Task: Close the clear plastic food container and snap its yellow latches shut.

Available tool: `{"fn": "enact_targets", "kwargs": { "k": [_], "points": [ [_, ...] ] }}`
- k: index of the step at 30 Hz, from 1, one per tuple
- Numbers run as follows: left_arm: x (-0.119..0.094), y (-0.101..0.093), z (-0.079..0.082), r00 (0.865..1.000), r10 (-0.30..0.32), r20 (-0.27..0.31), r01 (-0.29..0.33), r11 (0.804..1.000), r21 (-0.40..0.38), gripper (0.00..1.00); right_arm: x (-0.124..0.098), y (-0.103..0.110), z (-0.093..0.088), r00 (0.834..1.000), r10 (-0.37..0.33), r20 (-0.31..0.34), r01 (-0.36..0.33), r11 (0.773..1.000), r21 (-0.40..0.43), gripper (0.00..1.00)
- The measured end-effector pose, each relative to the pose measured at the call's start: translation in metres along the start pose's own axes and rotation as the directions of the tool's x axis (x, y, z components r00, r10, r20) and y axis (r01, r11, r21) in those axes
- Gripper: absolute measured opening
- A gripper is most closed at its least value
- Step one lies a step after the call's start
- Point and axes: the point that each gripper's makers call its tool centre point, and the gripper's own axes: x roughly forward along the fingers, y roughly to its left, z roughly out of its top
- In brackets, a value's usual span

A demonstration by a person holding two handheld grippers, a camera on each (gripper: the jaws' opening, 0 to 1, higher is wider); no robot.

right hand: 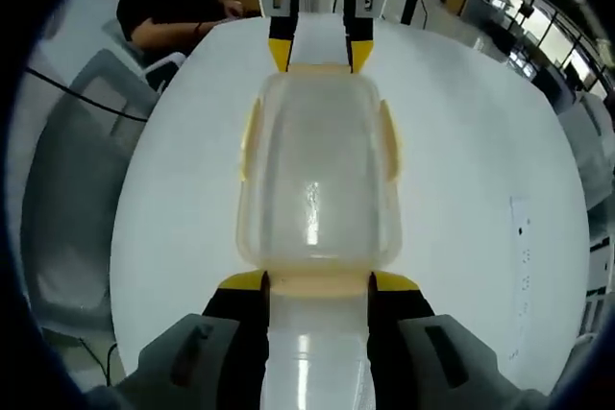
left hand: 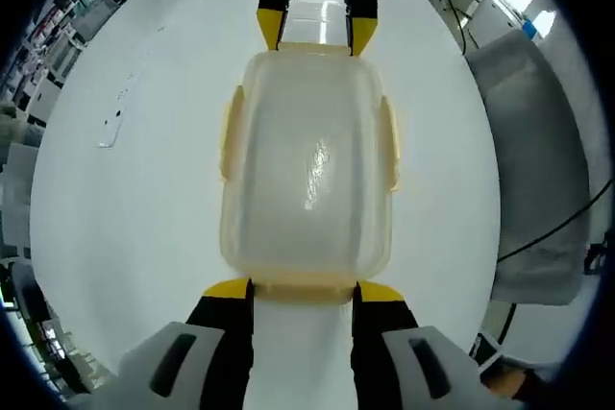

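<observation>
The clear plastic container [left hand: 307, 170] stands on the white table with its lid on, long axis running between my two grippers. Yellow latches [left hand: 231, 132] [left hand: 389, 141] lie along its long sides. My left gripper [left hand: 304, 289] is open, its yellow tips at the near short end on either side of the pale end latch [left hand: 303, 283]. My right gripper [left hand: 316, 31] stands open at the far end. In the right gripper view the container [right hand: 317, 170] has side latches [right hand: 250, 141], my right gripper [right hand: 318, 282] at the near end and my left gripper [right hand: 319, 53] opposite.
The white table [left hand: 144, 237] is round and wide. A thin strip with dark marks [left hand: 115, 122] [right hand: 524, 266] lies on it. A grey chair [left hand: 538, 160] [right hand: 77, 189] stands at the table's edge. A person in black [right hand: 173, 7] sits beyond the table.
</observation>
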Motion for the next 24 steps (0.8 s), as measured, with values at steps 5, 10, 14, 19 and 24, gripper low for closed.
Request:
{"fn": "enact_targets", "kwargs": {
  "k": [5,10,14,19,24],
  "points": [
    [-0.008,-0.008,0.012,1.0,0.013,-0.003,-0.013,1.0,-0.007,0.33,-0.016,0.006,-0.003,1.0,-0.009,0.016,0.009,1.0,-0.014,0.36],
    [-0.017,-0.012,0.028,1.0,0.021,0.002,-0.021,1.0,-0.014,0.33,-0.027,0.008,-0.012,1.0,-0.009,0.026,0.01,1.0,-0.024,0.36],
    [-0.019,-0.011,0.044,0.999,0.034,-0.008,-0.034,0.999,-0.004,0.33,-0.04,0.008,-0.023,0.999,-0.024,0.035,0.025,0.999,-0.024,0.36],
    [-0.016,-0.008,0.071,0.999,0.035,0.012,-0.035,0.999,0.003,0.33,-0.052,0.002,-0.047,0.999,-0.031,0.025,0.032,0.999,-0.013,0.36],
    [-0.01,-0.005,0.099,0.999,0.032,0.021,-0.033,0.999,0.018,0.33,-0.067,0.001,-0.071,0.999,-0.041,0.016,0.041,0.999,-0.004,0.36]
  ]
}}
